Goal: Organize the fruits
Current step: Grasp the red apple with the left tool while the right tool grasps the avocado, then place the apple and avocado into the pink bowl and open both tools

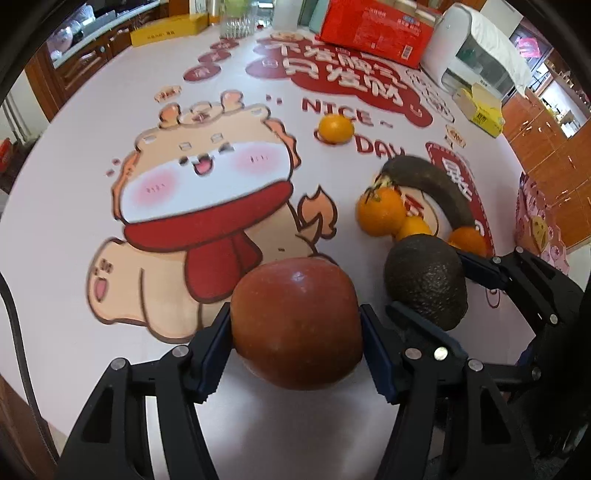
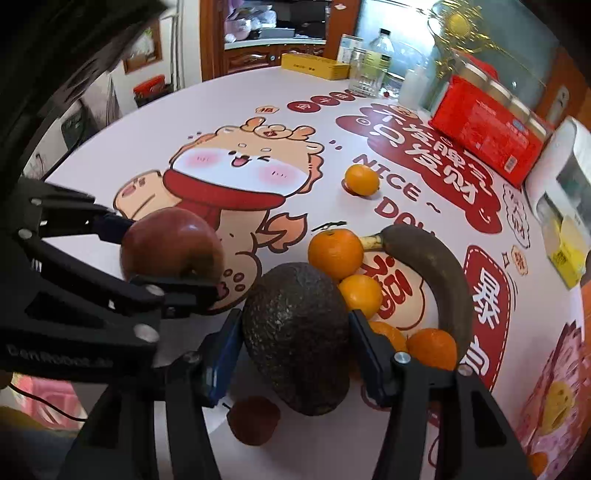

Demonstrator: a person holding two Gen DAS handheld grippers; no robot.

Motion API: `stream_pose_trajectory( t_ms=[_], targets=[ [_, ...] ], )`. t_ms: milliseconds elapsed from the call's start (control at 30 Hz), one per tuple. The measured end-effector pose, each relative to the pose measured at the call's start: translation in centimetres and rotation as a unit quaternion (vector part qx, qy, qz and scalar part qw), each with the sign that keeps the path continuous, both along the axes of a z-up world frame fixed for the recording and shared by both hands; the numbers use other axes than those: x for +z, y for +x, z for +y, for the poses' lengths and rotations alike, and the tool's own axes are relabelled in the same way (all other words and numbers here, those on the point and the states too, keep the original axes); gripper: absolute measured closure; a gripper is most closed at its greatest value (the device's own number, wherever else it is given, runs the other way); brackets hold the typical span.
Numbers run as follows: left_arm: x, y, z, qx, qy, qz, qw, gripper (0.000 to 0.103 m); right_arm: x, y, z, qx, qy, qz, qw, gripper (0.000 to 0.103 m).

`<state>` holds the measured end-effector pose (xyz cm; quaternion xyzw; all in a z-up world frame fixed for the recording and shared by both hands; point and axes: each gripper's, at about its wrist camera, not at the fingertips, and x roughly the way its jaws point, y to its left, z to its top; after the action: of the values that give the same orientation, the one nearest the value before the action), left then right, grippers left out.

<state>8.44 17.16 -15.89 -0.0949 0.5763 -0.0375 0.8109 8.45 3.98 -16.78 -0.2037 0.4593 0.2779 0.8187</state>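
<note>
My left gripper (image 1: pixel 295 317) is shut on a red apple (image 1: pixel 297 325), with a pad pressing each side; it shows again as the left gripper (image 2: pixel 166 258) around the apple (image 2: pixel 170 247). Just right of it, my right gripper (image 2: pixel 293 325) is shut on a dark avocado (image 2: pixel 295 332), also seen as the avocado (image 1: pixel 424 284). Behind the avocado lies a browned banana (image 2: pixel 436 273) curved around several oranges (image 2: pixel 336 253). One orange (image 2: pixel 362 180) sits alone farther back. A small red fruit (image 2: pixel 253 421) lies under the avocado.
The round table (image 1: pixel 74 177) has a cartoon-printed cloth. At its far side stand a red box (image 2: pixel 484 136), a white appliance (image 1: pixel 476 48), a yellow box (image 1: pixel 166 31), a glass jar (image 2: pixel 364 74) and a small yellow carton (image 1: pixel 480 107).
</note>
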Motion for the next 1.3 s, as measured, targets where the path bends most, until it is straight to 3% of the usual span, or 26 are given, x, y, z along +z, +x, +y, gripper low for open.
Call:
stream_pose_trajectory(
  t_ms=[400, 600, 767, 1000, 1300],
  targets=[
    [8.6, -0.3, -3.0, -0.030, 0.016, -0.088, 0.9955, 0.040, 6.5, 0.2, -5.2, -0.064, 0.080, -0.033, 0.994, 0.046],
    [13.1, 0.0, -8.6, -0.089, 0.008, -0.134, 0.9869, 0.039, 10.2, -0.4, -11.0, -0.130, 0.114, -0.058, 0.983, 0.046],
    [15.3, 0.2, -15.5, -0.163, -0.001, -0.159, 0.9737, 0.039, 12.7, -1.5, -17.5, -0.206, 0.127, -0.083, 0.967, 0.046],
    [14.9, 0.5, -25.9, -0.261, -0.009, -0.162, 0.9515, 0.039, 13.9, -3.0, -26.7, -0.316, 0.113, -0.108, 0.936, 0.046],
    [9.5, 3.1, -34.9, -0.301, 0.023, -0.110, 0.9470, 0.039, 9.7, -1.3, -36.4, -0.431, 0.092, -0.067, 0.895, 0.046]
  ],
)
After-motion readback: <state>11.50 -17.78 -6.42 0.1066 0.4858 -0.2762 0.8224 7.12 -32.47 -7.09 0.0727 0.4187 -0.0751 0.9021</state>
